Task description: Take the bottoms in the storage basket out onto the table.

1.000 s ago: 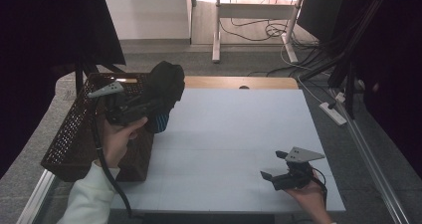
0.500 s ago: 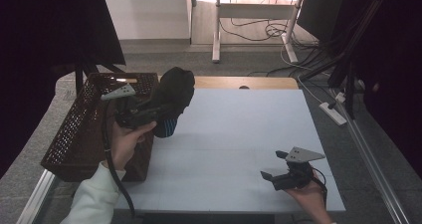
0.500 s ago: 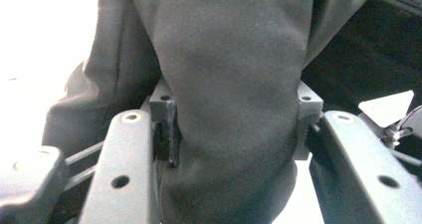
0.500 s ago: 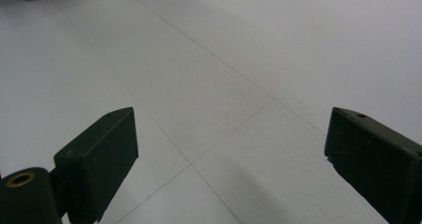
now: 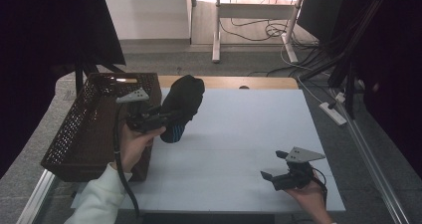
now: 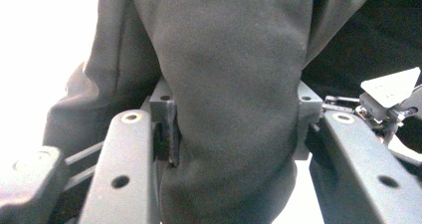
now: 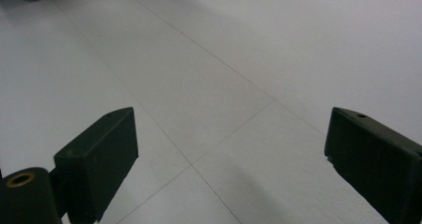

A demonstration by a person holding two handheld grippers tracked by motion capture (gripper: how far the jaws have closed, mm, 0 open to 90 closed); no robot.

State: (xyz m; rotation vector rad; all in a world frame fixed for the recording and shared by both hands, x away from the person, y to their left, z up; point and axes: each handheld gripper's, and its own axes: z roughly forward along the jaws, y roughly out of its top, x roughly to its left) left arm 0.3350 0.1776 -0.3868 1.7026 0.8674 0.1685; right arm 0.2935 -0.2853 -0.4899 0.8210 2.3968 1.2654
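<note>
My left gripper (image 5: 164, 118) is shut on a bundle of black cloth (image 5: 185, 98), held just right of the basket above the white table top (image 5: 239, 129). A blue striped part (image 5: 173, 133) hangs under the bundle. In the left gripper view the dark cloth (image 6: 234, 59) is pressed between both pads of the left gripper (image 6: 234, 114). My right gripper (image 5: 272, 165) rests at the front right of the table, open. Between the wide-apart jaws of the right gripper (image 7: 231, 149) lies only bare white surface.
A brown mesh basket (image 5: 94, 124) stands at the table's left edge. Beyond the table are a floor with cables (image 5: 249, 30) and a white power strip (image 5: 334, 113) at the right. The right gripper's grey plate (image 6: 390, 87) appears far off in the left gripper view.
My left gripper has carried the black cloth to the right and slightly down, from over the basket's rim toward the white table. The right gripper has stayed put.
</note>
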